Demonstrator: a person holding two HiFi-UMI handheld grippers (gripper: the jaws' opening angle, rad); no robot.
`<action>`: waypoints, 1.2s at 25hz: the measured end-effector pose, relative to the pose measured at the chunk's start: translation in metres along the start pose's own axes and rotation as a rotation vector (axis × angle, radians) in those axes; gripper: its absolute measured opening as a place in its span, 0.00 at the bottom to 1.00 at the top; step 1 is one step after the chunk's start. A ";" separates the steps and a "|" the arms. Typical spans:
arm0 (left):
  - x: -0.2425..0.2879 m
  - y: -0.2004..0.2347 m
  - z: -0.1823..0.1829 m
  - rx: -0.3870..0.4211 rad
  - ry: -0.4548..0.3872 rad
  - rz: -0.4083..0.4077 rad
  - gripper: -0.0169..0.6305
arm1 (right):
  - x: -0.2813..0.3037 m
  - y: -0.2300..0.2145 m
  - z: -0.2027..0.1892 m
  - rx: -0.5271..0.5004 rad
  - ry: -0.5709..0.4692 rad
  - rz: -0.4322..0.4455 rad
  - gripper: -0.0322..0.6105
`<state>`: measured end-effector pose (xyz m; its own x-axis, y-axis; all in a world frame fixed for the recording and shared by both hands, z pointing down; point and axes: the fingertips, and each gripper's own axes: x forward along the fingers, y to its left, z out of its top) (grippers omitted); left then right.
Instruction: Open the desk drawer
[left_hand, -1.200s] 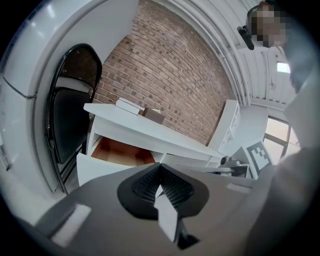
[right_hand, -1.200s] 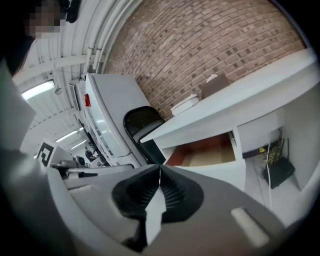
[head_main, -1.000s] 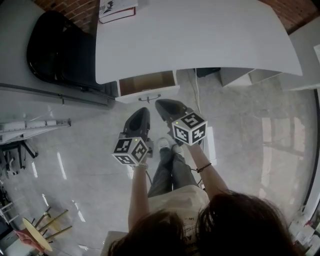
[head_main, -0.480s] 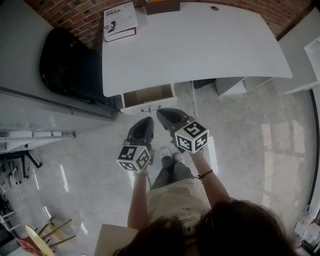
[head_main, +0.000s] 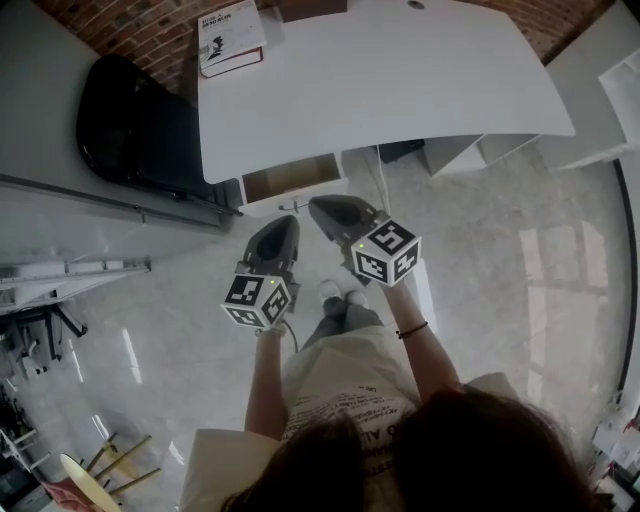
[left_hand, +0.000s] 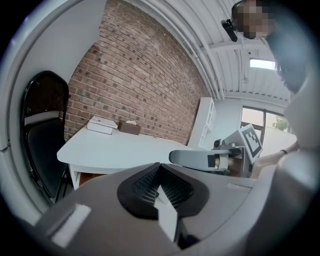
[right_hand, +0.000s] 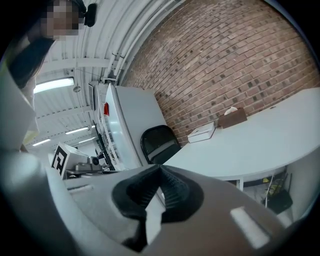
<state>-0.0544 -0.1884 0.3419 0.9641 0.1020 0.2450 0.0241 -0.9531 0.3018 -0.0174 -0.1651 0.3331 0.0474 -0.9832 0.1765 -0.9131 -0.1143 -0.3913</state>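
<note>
Both the left gripper (head_main: 283, 223) and right gripper (head_main: 321, 208), closed empty, hover before the open drawer (head_main: 292, 178).

White curved desk (head_main: 400, 80): book (head_main: 230, 38) at far left corner, brown box (head_main: 312, 8) near it at back edge. Glossy grey floor (head_main: 490, 250): desk, black chair (head_main: 130, 120) at desk's left.

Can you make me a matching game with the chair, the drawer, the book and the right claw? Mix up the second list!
Things:
1. chair
2. drawer
3. book
4. right claw

What fits:
A. lying on the white desk
B. shut, holding nothing
C. black
D. pulled open

Pairs: 1-C, 2-D, 3-A, 4-B
</note>
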 end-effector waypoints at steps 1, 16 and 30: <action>-0.001 0.000 0.002 0.002 -0.003 -0.004 0.02 | -0.001 0.001 0.001 -0.001 -0.003 0.000 0.05; -0.006 -0.004 0.025 0.056 -0.023 -0.075 0.02 | -0.003 0.017 0.018 -0.025 -0.046 -0.008 0.05; -0.006 -0.009 0.037 0.079 -0.035 -0.100 0.02 | -0.006 0.021 0.024 -0.046 -0.058 -0.006 0.05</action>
<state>-0.0504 -0.1913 0.3034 0.9644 0.1890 0.1849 0.1400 -0.9583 0.2491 -0.0273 -0.1653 0.3022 0.0757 -0.9892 0.1255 -0.9303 -0.1153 -0.3481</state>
